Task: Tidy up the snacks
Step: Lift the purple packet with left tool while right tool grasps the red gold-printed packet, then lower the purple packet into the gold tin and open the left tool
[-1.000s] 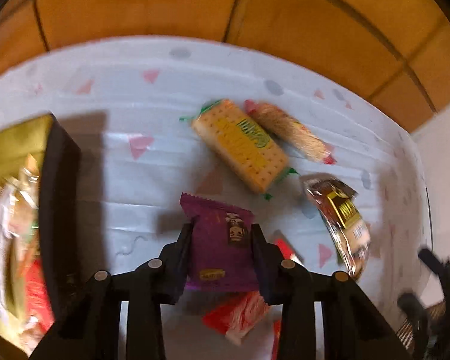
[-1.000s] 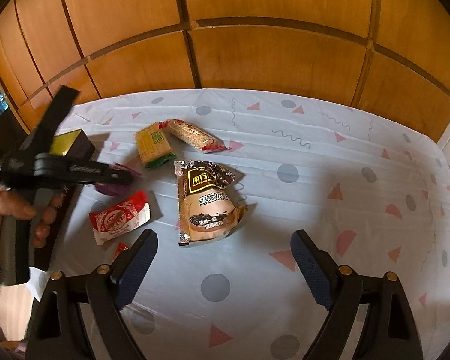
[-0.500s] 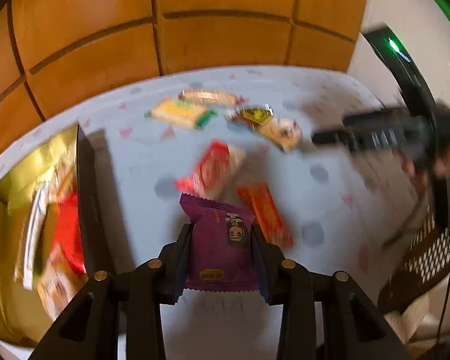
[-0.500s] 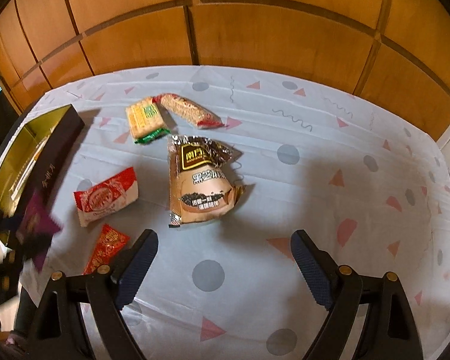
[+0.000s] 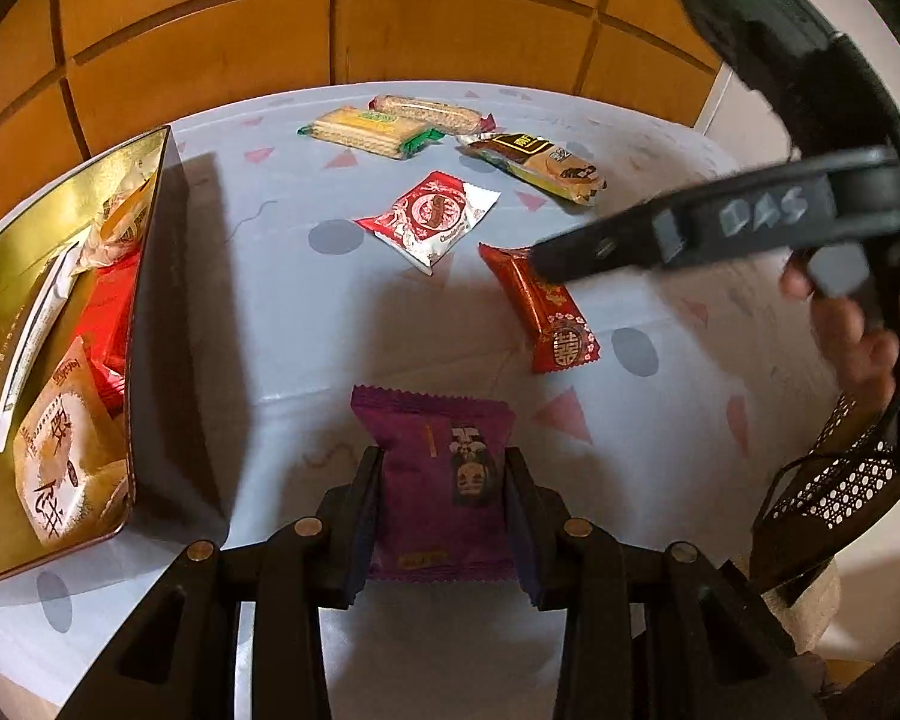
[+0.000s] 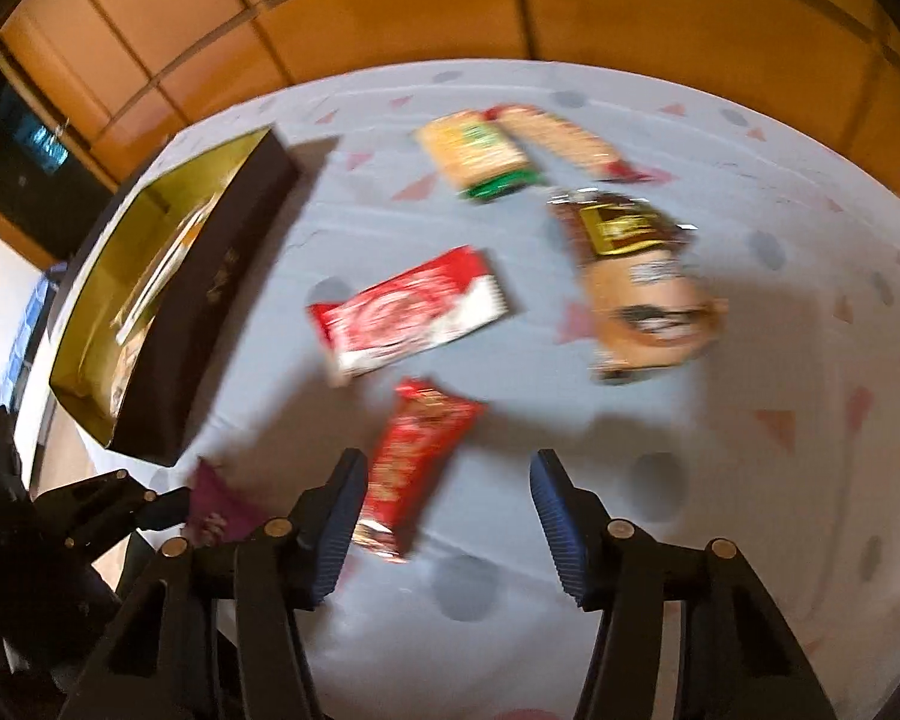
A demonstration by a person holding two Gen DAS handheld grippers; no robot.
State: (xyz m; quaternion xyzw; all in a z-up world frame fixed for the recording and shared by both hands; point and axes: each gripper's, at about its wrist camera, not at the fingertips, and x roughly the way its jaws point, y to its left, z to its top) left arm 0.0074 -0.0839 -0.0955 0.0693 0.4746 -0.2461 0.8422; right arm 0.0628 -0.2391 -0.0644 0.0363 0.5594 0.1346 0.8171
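The desk point(image 5: 306, 324), covered by a pale cloth printed with grey dots and pink triangles, carries every item. At its left edge stands the open rectangular box with a gold lining and dark outer walls point(image 5: 150, 312), already partly filled with packets. Loose on the cloth lie a brown-and-tan bag point(image 6: 642, 288), a yellow cracker pack with green ends point(image 5: 366, 131), a slim cracker roll point(image 5: 429, 111), a red-and-white wrapper point(image 5: 432, 219) and a narrow red foil bar point(image 5: 546, 315). The left claw point(image 5: 444, 516) grips a purple foil snack packet point(image 5: 444, 468) by its sides, just right of the box. The right claw point(image 6: 447, 516) is closing, its pads not yet pressing; the red bar sits off-centre, against the left pad. Risk: the closing pads may catch only the bar's edge and let it slide out. Risk: the two claws work near each other, so a collision could knock the purple packet loose short of the box.
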